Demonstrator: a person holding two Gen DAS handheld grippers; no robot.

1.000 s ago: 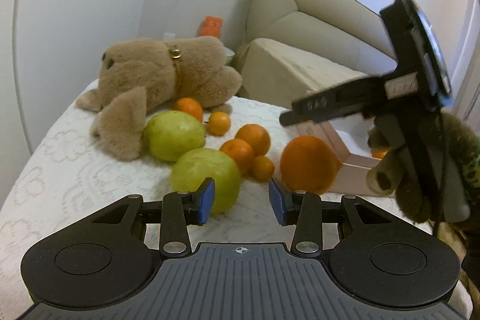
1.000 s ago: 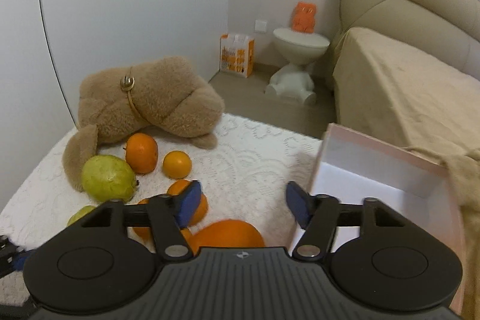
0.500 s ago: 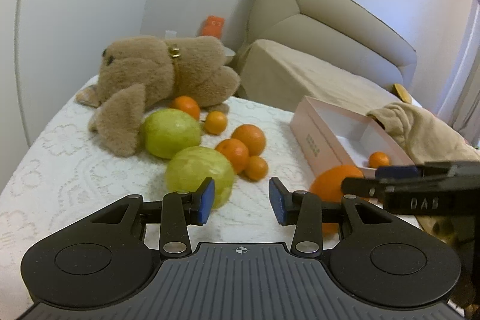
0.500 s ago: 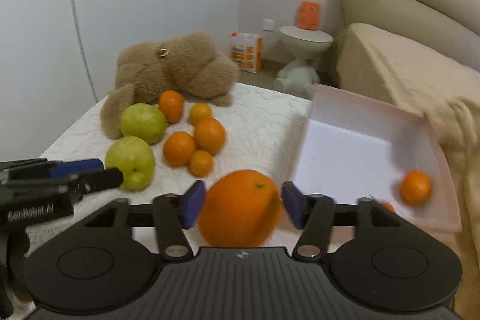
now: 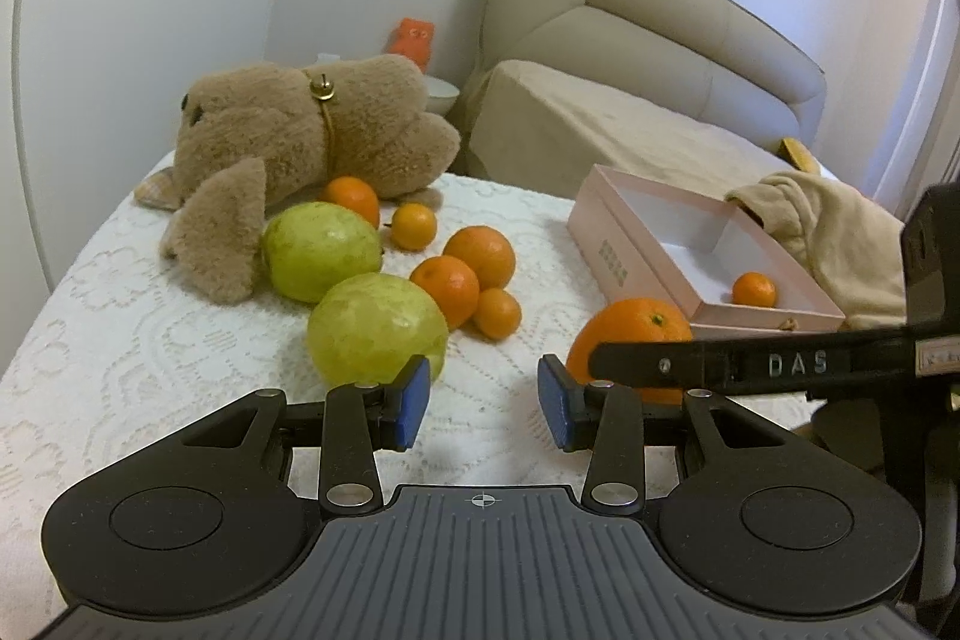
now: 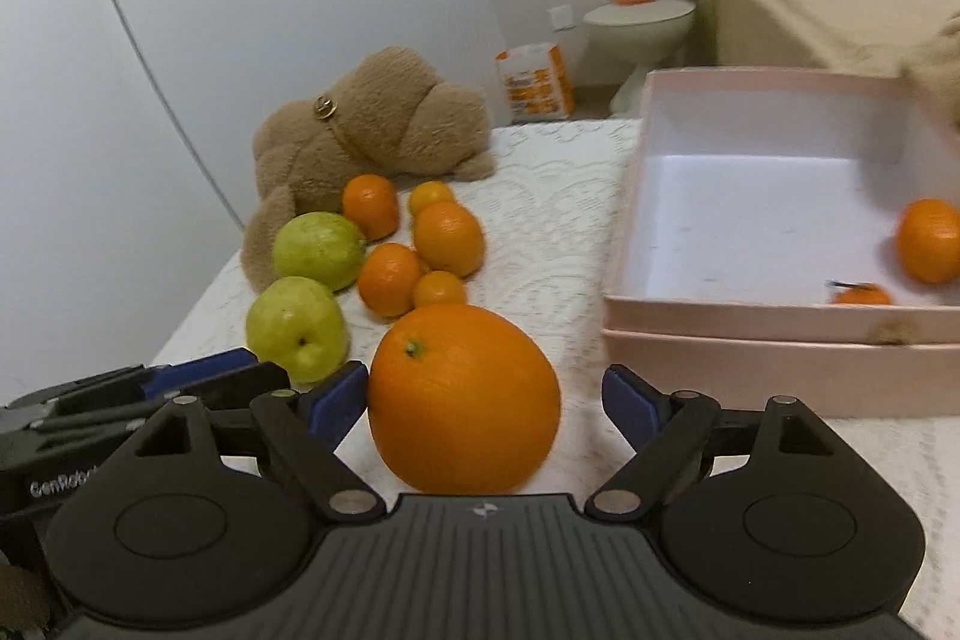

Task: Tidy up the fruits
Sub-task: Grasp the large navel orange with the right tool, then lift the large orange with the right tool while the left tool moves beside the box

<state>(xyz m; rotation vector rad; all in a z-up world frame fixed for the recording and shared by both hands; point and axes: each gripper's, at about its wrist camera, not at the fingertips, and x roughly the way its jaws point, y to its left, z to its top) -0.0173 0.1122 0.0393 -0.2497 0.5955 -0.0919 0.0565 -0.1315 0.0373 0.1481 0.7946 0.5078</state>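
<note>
The large orange [image 6: 463, 398] sat on the white lace bedspread [image 6: 552, 196], between the blue pads of the right gripper [image 6: 485, 399]; the left pad [image 6: 336, 396] lay against or just beside its skin while the right pad [image 6: 627, 403] stood apart from it, so the jaws were wide and not clamped. In the left wrist view the same orange [image 5: 629, 337] showed to the right, partly behind the right gripper's black finger, and just near of the pink box [image 5: 630, 253]. That box [image 6: 774, 364] lay to the right of the orange and held a small mandarin [image 6: 929, 249] by its far right side, with a second small orange fruit [image 6: 861, 296] peeking over the near wall. To the left of the large orange lay two green guavas [image 6: 298, 329] [image 6: 318, 250] and, beyond it, a cluster of five small oranges [image 6: 449, 238] touching or nearly touching one another. A brown plush dog [image 6: 366, 130] lay at the far left of the bed, right behind the fruit. The left gripper [image 5: 483, 403] hovered low over the bedspread with its jaws wide and nothing between them, the nearer guava [image 5: 378, 329] just beyond its left pad [image 5: 413, 403]. A beige cloth [image 5: 822, 232] lay bunched against the far right of the box.
</note>
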